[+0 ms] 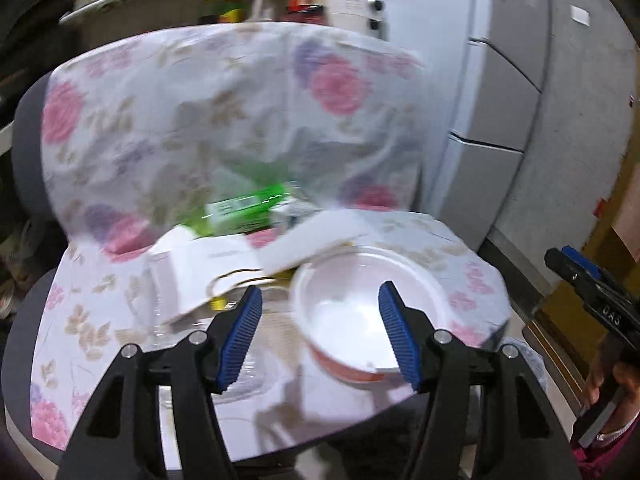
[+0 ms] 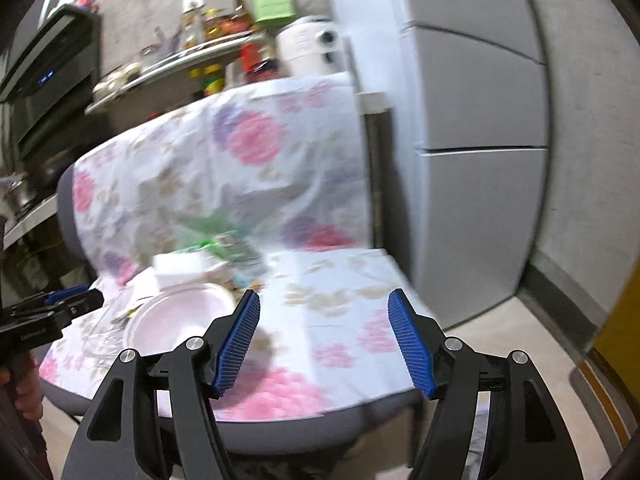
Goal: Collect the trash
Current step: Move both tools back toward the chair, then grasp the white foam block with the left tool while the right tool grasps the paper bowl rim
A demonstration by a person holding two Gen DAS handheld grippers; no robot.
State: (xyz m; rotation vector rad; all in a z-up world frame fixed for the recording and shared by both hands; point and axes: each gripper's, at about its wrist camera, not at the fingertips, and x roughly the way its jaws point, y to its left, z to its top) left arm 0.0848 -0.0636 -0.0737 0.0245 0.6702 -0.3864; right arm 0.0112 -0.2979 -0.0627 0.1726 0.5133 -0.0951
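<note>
Trash lies on a chair draped with a floral cloth point(image 1: 224, 112). A white disposable bowl point(image 1: 360, 308) with a red outside sits at the seat's front; it also shows in the right wrist view point(image 2: 176, 316). Behind it lie white cardboard pieces point(image 1: 316, 240), a white box point(image 1: 172, 272) and a green packet point(image 1: 244, 208). A clear plastic piece point(image 1: 248, 372) lies at the front. My left gripper point(image 1: 320, 336) is open and empty, just above the bowl's near rim. My right gripper point(image 2: 324, 340) is open and empty over the seat's bare right half point(image 2: 340, 308).
A grey refrigerator point(image 2: 476, 120) stands right of the chair. A shelf with bottles and a white appliance point(image 2: 308, 48) is behind the chair back. A black oven point(image 2: 48, 80) is at the far left. The floor point(image 2: 500, 344) is open to the right.
</note>
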